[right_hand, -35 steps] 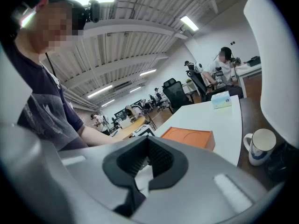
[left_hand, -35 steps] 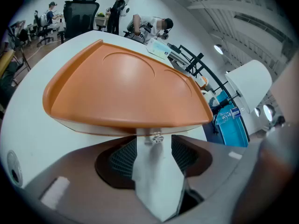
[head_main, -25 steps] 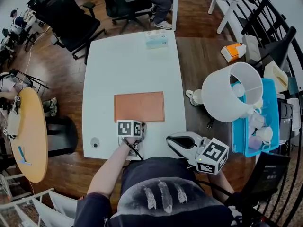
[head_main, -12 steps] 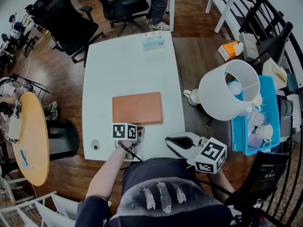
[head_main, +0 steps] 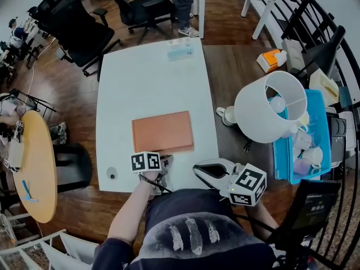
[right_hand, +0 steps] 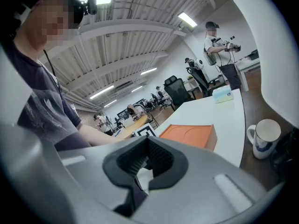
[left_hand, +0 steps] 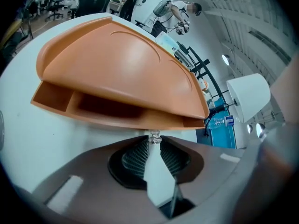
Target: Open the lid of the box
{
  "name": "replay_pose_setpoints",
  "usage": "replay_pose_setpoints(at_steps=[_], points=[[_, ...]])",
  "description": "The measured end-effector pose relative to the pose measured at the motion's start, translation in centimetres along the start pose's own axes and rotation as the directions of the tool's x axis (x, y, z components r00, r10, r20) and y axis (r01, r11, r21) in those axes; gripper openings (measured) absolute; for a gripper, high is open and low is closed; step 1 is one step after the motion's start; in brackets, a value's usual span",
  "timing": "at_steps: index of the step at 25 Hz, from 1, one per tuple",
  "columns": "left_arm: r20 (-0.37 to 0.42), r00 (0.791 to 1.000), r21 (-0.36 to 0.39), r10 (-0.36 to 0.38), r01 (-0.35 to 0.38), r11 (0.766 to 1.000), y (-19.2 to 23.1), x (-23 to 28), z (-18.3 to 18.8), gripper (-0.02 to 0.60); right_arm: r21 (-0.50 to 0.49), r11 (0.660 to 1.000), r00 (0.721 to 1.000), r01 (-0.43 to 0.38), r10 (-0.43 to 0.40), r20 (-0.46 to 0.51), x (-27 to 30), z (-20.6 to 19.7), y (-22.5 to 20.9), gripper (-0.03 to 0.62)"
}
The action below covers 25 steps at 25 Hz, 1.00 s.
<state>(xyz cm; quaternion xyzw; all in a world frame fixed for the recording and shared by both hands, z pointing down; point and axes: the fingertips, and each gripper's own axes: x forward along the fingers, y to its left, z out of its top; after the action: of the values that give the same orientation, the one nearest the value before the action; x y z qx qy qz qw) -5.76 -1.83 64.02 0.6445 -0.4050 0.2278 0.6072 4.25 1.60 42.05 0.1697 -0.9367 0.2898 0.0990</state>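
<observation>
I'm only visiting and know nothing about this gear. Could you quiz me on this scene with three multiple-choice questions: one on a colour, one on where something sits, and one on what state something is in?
1. What colour is the flat box?
A: orange. B: green. C: black.

2. Where on the white table is the tissue box?
A: at the near edge. B: touching the flat box. C: at the far edge.

3. How does the flat box's front look from the left gripper?
A: sealed shut. B: open by a gap. C: its lid lies beside it.

Answers:
1. A, since the box is orange in every view.
2. C, since the head view shows it alone at the far edge.
3. B, since the left gripper view shows compartments through a gap, with the jaws pinching a small clear knob.
</observation>
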Motion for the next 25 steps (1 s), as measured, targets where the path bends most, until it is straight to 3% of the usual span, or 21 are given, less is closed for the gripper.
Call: replay_pose_setpoints(at_steps=[6, 11, 16, 25], points=[[0.002, 1.000, -0.075, -0.025, 0.025, 0.997, 0.2, 0.0, -1.5, 0.094, -0.002, 1.000, 1.000, -0.007, 0.007, -0.011, 0.4, -0.3, 0.4, 0.003], [-0.057, 0.998, -0.024, 0.006, -0.007, 1.000, 0.1, 0.2, -1.8, 0.092, -0.009, 1.000, 1.000, -0.006, 0.006, -0.018, 1.1, -0.2, 0.4, 0.003], [-0.058, 0.997, -0.103, -0.042, 0.036, 0.994, -0.3, -0.2, -4.6, 0.094, -0.014, 1.000, 1.000, -0.013, 0.013, -0.014, 1.4, -0.1, 0.7, 0.003], [-0.034, 0.997, -0.122, -0.071, 0.067, 0.990, 0.4, -1.0, -6.8, 0.094, 0.001, 1.000, 1.000, -0.012, 0.012, -0.028, 1.3, -0.5, 0.5, 0.003]])
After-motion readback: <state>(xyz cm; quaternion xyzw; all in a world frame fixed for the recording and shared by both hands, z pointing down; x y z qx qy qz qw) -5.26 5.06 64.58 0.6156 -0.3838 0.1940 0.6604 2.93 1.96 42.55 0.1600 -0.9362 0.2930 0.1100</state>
